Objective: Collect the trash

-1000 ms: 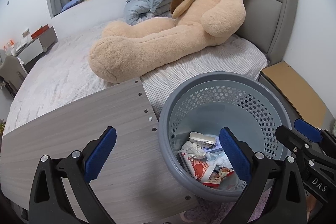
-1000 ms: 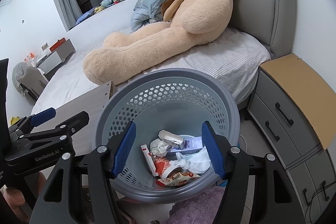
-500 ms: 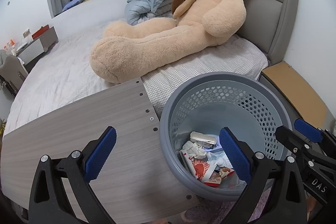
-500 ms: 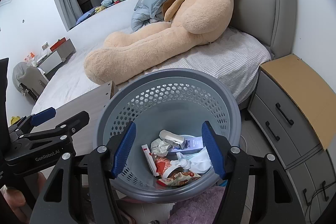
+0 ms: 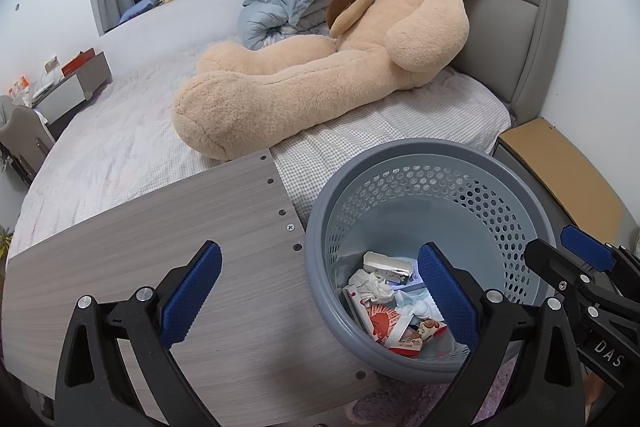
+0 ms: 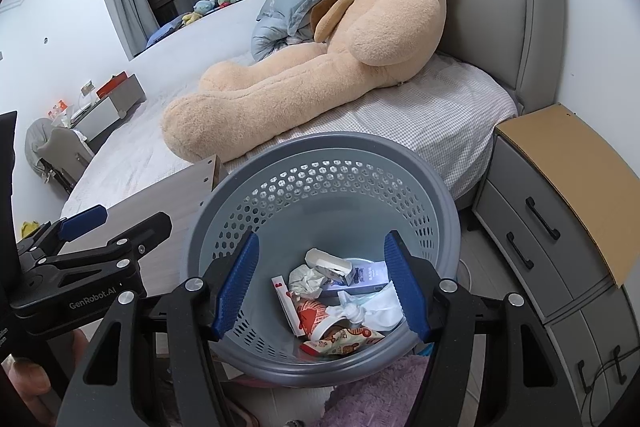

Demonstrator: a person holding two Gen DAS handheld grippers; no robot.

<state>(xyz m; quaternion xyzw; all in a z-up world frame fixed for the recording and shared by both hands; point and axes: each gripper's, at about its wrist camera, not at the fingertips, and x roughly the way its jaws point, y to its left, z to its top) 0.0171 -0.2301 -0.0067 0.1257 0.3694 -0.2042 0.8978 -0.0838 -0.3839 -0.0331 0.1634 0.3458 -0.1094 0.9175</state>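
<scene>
A grey perforated waste basket (image 5: 404,155) stands beside the bed; it also shows in the right wrist view (image 6: 320,143). Trash (image 5: 390,301) lies at its bottom: crumpled tissues, small boxes and snack wrappers, also seen in the right wrist view (image 6: 340,303). My left gripper (image 5: 320,295) is open and empty, above the wooden board (image 5: 160,247) and the basket's left rim. My right gripper (image 6: 322,287) is open and empty, directly over the basket. Each gripper shows at the edge of the other's view.
A big beige teddy bear (image 5: 320,67) lies on the bed (image 5: 120,147) behind the board. A grey nightstand (image 6: 560,207) with a cardboard sheet on top stands right of the basket. A purple fluffy rug (image 6: 380,387) lies under the basket.
Both grippers have shifted very slightly; the basket sits a touch further right in each view. Jaws stay open and empty.
</scene>
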